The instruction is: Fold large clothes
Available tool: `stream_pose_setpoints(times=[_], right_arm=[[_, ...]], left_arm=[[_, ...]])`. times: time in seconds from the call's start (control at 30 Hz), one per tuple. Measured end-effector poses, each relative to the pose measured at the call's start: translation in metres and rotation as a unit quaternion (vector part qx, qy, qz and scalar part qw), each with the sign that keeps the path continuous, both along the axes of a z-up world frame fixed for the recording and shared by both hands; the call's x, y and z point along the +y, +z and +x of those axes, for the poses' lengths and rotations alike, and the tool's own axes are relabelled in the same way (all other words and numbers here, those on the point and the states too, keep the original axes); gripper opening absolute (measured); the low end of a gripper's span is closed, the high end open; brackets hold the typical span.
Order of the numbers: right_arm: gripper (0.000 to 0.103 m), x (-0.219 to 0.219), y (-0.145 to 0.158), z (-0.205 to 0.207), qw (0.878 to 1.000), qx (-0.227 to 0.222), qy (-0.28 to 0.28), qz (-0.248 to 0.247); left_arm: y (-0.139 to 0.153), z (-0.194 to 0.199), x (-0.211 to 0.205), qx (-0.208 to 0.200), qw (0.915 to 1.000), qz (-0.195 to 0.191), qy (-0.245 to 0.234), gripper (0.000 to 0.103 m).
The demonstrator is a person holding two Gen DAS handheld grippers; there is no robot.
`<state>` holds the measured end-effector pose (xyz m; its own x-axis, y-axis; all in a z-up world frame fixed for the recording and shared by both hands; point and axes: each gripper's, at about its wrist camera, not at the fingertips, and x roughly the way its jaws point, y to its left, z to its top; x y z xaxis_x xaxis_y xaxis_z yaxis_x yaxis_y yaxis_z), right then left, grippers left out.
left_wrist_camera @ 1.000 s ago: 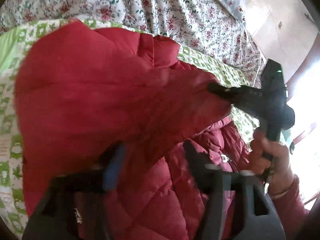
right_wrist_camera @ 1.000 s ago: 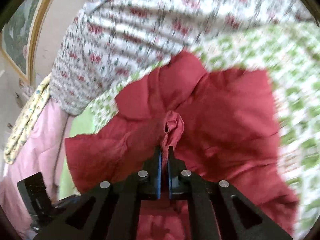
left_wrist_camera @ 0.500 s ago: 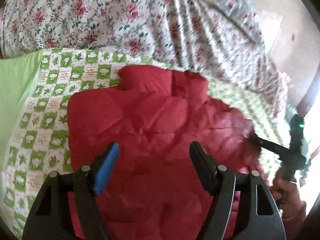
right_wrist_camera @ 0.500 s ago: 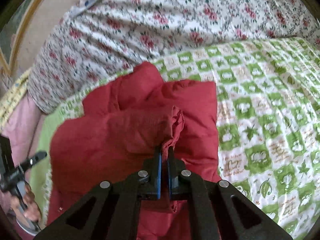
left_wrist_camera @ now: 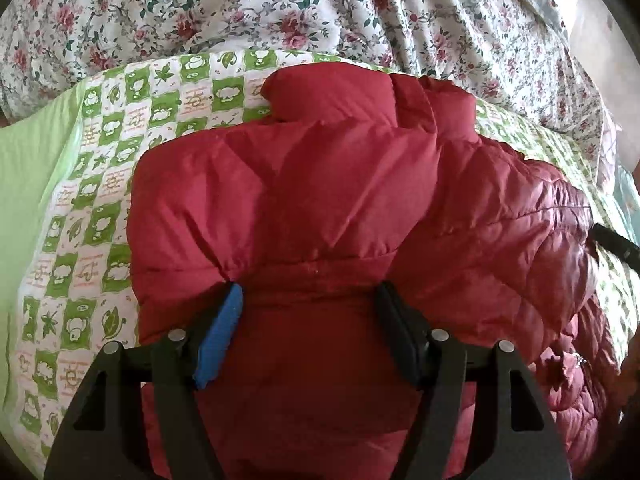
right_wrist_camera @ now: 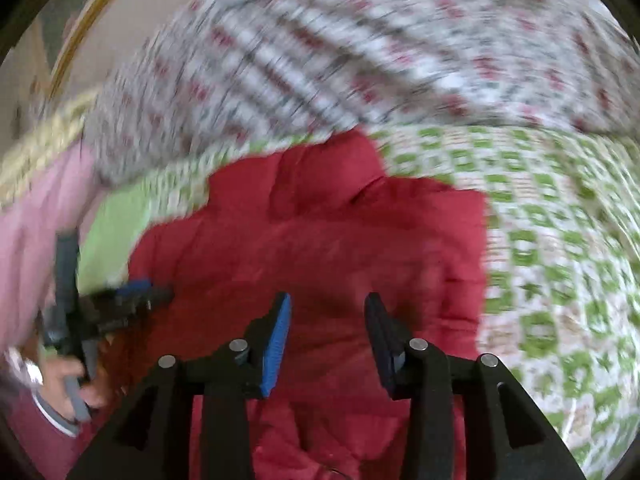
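Observation:
A red puffer jacket (left_wrist_camera: pixel 320 208) lies bunched on a green-and-white checked blanket (left_wrist_camera: pixel 92 184); it also shows in the right wrist view (right_wrist_camera: pixel 320 248). My left gripper (left_wrist_camera: pixel 310 300) is open, its fingers spread wide and pressed against a fold of the jacket. My right gripper (right_wrist_camera: pixel 326 312) is open and empty just above the jacket. The right wrist view is blurred by motion. The left gripper (right_wrist_camera: pixel 136 296) shows at the left of that view. A tip of the right gripper (left_wrist_camera: pixel 616 242) shows at the right edge of the left wrist view.
A floral quilt (left_wrist_camera: pixel 320 12) is heaped behind the jacket. A plain green sheet (left_wrist_camera: pixel 24 200) lies at the left. Pink bedding (right_wrist_camera: pixel 36 208) and a framed picture (right_wrist_camera: pixel 80 28) are at the left of the right wrist view.
My right gripper has opened and let go of the jacket fold. My left gripper has come down close onto the jacket, which now lies lower and flatter.

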<state>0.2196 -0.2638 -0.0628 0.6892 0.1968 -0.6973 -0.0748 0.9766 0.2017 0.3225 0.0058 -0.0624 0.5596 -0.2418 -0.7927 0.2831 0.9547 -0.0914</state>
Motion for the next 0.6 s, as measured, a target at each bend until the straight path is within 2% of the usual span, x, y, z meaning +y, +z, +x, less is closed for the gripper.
stream_pose_setpoints(times=[0.1, 0.17, 0.3, 0.53, 0.6], right_arm=[[0.04, 0.012, -0.027, 0.021, 0.998, 0.038, -0.004, -0.048], [0.039, 0.005, -0.045, 0.032, 0.997, 0.055, -0.018, -0.054], [0.037, -0.017, -0.064, 0.041, 0.998, 0.061, -0.023, 0.0], [0.037, -0.016, -0.065, 0.041, 0.998, 0.062, -0.023, 0.0], [0.037, -0.017, -0.066, 0.042, 0.998, 0.064, -0.025, 0.003]], left_arm=[[-0.001, -0.001, 0.004, -0.006, 0.9999, 0.009, 0.005, 0.07], [-0.003, -0.002, 0.009, -0.007, 0.9999, 0.013, 0.007, 0.07], [-0.007, -0.004, 0.017, -0.007, 0.9996, 0.022, 0.013, 0.07], [-0.003, -0.008, 0.021, -0.002, 0.9994, 0.02, 0.027, 0.069], [0.007, -0.014, 0.024, -0.011, 0.9995, -0.004, 0.029, 0.069]])
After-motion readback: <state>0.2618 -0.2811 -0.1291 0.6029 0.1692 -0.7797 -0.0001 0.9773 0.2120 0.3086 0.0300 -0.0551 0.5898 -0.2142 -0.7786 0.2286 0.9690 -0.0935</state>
